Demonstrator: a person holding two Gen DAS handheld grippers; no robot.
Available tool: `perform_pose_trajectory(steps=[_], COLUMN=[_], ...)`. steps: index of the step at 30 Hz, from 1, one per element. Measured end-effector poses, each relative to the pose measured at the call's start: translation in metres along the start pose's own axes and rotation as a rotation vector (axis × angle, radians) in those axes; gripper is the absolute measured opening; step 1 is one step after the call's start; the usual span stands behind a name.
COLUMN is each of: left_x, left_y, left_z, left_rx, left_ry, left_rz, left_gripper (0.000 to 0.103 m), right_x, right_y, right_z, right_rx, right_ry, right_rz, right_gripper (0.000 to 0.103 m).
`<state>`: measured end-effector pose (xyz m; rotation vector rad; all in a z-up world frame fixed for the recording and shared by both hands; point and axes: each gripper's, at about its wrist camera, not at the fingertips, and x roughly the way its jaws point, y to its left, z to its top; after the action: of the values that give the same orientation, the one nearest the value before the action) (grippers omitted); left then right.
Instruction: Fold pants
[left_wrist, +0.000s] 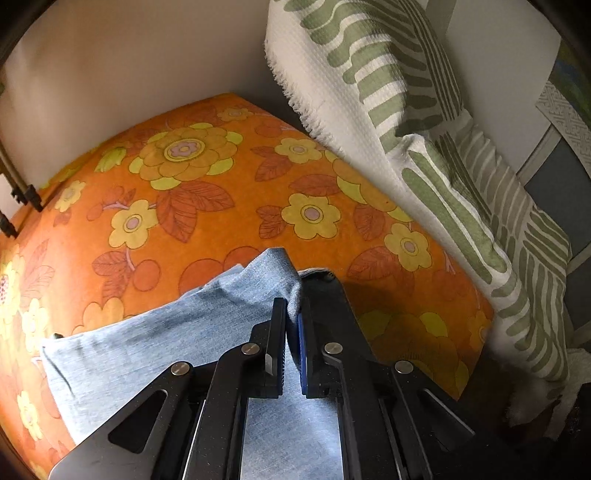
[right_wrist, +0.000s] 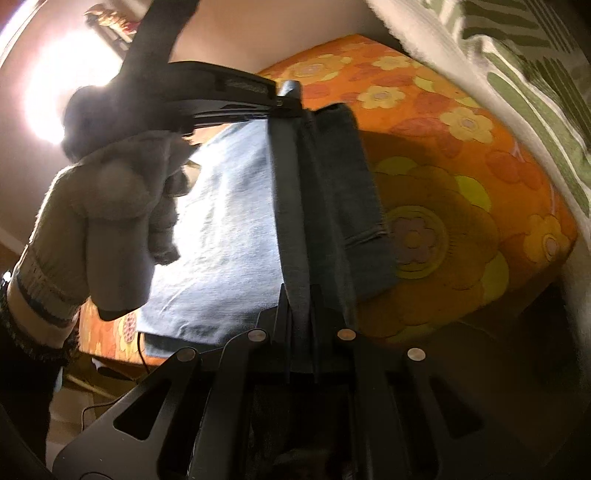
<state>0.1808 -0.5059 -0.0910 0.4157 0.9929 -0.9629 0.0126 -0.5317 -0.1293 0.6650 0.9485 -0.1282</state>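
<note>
1. Left gripper (left_wrist: 291, 314) is clamped on a raised fold of the light blue pants (left_wrist: 155, 343); my left wrist view shows the cloth pinched between its two black fingers, above the orange flowered bedspread (left_wrist: 221, 206).
2. My right gripper (right_wrist: 299, 295) is likewise closed on a hanging edge of the pants (right_wrist: 221, 221), which drape down onto the bedspread (right_wrist: 461, 221).
3. Only the right wrist view shows the person's gloved hand (right_wrist: 122, 206) carrying the left gripper (right_wrist: 284, 101); only the left view shows a black clip (left_wrist: 29, 197) at the bed's far edge.
4. I count two grippers, one pair of pants, one green-striped white blanket (left_wrist: 369, 96).
5. Backlight from the window blurs the glove, and the right gripper's fingertips sit in shadow.
</note>
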Motion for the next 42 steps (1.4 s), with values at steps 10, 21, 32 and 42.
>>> perform_pose_trajectory(steps=[10, 21, 32, 42], left_x=[-0.030, -0.105, -0.101, -0.091], left_y=[0.001, 0.052, 0.084, 0.069], left_z=[0.010, -0.054, -0.167, -0.189], left_rx=[-0.041, -0.027, -0.111, -0.043], left_ry=[-0.059, -0.129, -0.072, -0.108], left_rz=[-0.050, 0.031, 0.022, 0.064], left_gripper=[0.018, 0.021, 0.021, 0.022], right_x=[0.003, -0.022, 0.022, 0.060], right_y=[-0.026, 0.017, 0.052, 0.041], right_z=[0.002, 0.020, 0.081, 0.111], right_rx=[0.080, -0.111, -0.207, -0.132], right_ry=[0.014, -0.150, -0.189, -0.173], right_rz=[-0.064, -0.038, -0.024, -0.021], right_gripper=[0.019, 0.020, 0.020, 0.029])
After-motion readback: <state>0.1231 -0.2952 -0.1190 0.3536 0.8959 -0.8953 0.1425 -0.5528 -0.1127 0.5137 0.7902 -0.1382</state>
